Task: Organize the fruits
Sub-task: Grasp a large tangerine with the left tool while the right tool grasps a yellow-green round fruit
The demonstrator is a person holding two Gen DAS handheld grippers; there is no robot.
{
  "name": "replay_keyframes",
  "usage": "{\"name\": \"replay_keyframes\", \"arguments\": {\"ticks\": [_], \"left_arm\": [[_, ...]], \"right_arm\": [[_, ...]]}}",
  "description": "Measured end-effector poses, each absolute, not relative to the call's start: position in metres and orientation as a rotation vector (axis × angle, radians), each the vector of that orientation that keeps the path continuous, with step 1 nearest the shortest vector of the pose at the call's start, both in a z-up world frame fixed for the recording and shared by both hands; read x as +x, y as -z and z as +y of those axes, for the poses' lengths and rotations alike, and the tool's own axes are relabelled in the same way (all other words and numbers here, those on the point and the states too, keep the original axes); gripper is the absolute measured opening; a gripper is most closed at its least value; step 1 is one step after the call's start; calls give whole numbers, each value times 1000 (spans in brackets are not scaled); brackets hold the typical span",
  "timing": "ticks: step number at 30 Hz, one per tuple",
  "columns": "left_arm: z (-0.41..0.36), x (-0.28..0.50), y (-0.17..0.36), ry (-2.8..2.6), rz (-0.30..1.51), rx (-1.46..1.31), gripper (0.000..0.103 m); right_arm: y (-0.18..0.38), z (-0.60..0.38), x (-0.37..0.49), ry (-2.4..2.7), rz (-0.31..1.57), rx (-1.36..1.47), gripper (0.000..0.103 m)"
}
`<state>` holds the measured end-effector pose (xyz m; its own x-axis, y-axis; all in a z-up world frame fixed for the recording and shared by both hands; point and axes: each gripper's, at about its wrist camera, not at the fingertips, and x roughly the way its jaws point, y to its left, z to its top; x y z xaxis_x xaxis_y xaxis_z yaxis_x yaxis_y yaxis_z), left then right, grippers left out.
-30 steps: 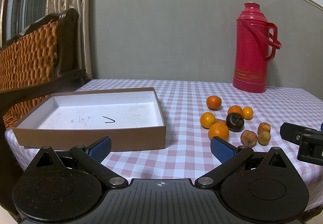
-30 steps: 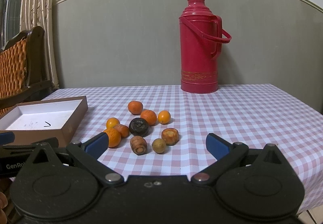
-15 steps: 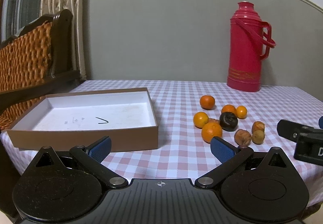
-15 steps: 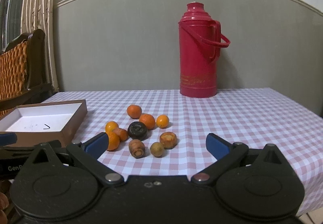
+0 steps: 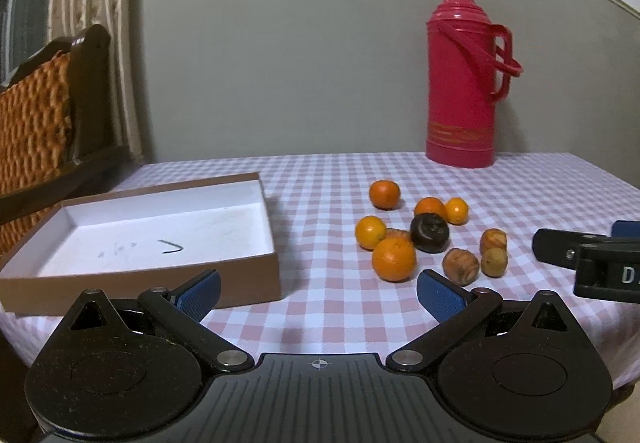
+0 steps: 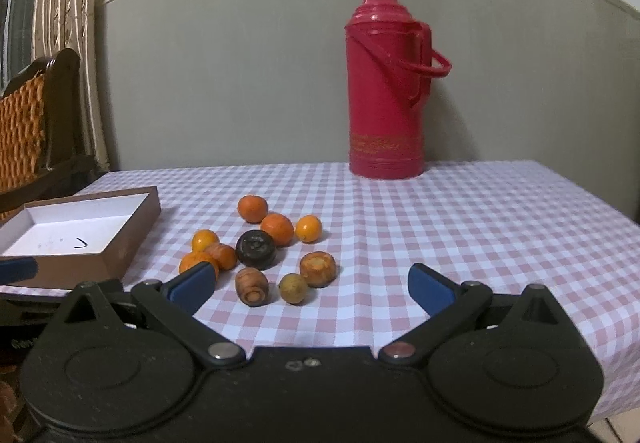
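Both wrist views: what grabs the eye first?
The tall red thermos at the table's far edge by the wall. Then the loose cluster of fruit mid-table, one near-black piece among the oranges. Left of it sits a shallow brown box, nothing inside.

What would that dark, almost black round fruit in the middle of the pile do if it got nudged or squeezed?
The dark, almost black round fruit looks squat with a flattish top, so it may wobble rather than roll far. A nudge would likely shift the small orange fruits touching it. Its dull, wrinkled skin hints that it is dried and fairly firm, though that is uncertain.
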<state>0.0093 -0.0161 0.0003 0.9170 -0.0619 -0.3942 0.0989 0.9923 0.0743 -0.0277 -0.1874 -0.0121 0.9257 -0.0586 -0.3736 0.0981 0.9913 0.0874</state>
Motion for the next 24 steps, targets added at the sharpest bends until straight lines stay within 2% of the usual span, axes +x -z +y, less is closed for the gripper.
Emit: {"name": "replay_keyframes", "arguments": {"ticks": [1,3,5,7,9,10,11,12,16,19,22,24], "left_arm": [[-17,11,-1,89,401,93,103],[-20,16,0,98,403,95,103],[-24,22,1,107,409,93,103],[-27,27,2,121,408,91,103],[-33,32,3,122,396,109,103],[-36,35,3,127,393,116,96],[-38,39,3,137,396,123,84],[-40,44,4,151,410,127,80],[-43,56,10,160,432,122,79],[-45,61,12,166,431,128,71],[-48,68,16,168,441,126,70],[-51,72,17,171,440,131,64]], "right_arm": [[12,-189,-25,80,390,110,91],[13,-193,-19,70,409,118,79],[15,-195,-13,68,431,113,75],[17,-197,-7,60,451,107,67],[20,-200,1,46,475,118,49],[21,-202,5,39,489,133,47],[22,-204,9,34,499,149,44],[24,-205,12,27,505,160,42],[28,-203,25,-5,528,173,37],[32,-200,32,-6,536,171,31],[35,-201,39,-1,544,183,30],[37,-202,43,-5,549,198,25]]}}
